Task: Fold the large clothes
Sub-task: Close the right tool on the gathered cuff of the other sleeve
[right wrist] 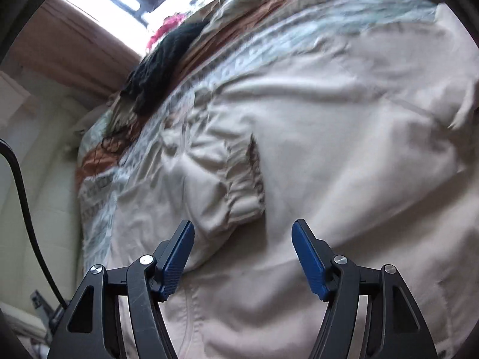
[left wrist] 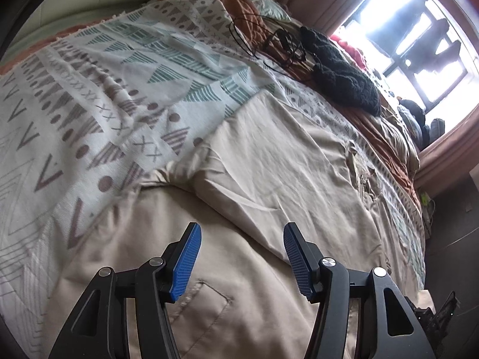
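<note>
A large beige garment point(left wrist: 269, 161) lies spread on a patterned bedspread point(left wrist: 89, 95). In the left wrist view one layer of it is folded over, and a stitched pocket shows under my left gripper point(left wrist: 241, 233). That gripper hangs over the cloth, open, with nothing between its blue pads. The right wrist view shows the same beige garment point(right wrist: 344, 125) with a gathered elastic cuff point(right wrist: 239, 185) lying just beyond my right gripper point(right wrist: 243, 230). Its jaws stand open above the fabric and grip nothing.
A black knitted piece point(left wrist: 338, 71) and a thin black cord point(left wrist: 269, 39) lie on the orange blanket at the bed's far side. A bright window point(left wrist: 404, 36) with pink curtains is beyond. The bed's edge point(right wrist: 83, 209) drops off at the left in the right wrist view.
</note>
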Tool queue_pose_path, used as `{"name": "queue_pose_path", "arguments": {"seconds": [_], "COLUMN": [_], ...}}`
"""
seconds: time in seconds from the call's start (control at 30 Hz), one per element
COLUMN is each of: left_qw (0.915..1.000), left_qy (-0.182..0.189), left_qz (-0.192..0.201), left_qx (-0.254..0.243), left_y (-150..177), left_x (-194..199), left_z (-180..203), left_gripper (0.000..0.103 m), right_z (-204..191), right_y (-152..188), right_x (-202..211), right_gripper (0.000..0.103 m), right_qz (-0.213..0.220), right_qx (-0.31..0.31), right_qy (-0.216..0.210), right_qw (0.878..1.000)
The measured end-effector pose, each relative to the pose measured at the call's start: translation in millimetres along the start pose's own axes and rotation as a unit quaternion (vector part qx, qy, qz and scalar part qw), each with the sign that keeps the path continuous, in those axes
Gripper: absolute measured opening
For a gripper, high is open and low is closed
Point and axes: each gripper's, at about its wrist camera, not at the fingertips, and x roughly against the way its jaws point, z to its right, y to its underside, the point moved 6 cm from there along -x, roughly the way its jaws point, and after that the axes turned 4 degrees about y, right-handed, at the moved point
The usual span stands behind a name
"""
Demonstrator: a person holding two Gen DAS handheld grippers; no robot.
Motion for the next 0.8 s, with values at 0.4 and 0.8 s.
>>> {"name": "queue_pose_path", "arguments": {"seconds": [0.4,0.8], "left_qw": [0.9993,0.9992], "left_qy": [-0.034,-0.025], "left_qz": [-0.013,0.029], "left_qx": [-0.001,0.01], "left_y": [-17,-24], "left_x": [-31,-4], "left_z": [-14,-9], "left_gripper": [0.059,0.09], "right_z": [-8,0], "right_y": [-2,-15], "right_x": [-68,-55], "right_gripper": [0.015,0.031], "right_qz": [-0.066,-0.055], "right_qx": [-0.015,-0.014], "right_qy": [-0.049,-0.018], "right_qw": [0.997,0.998]}}
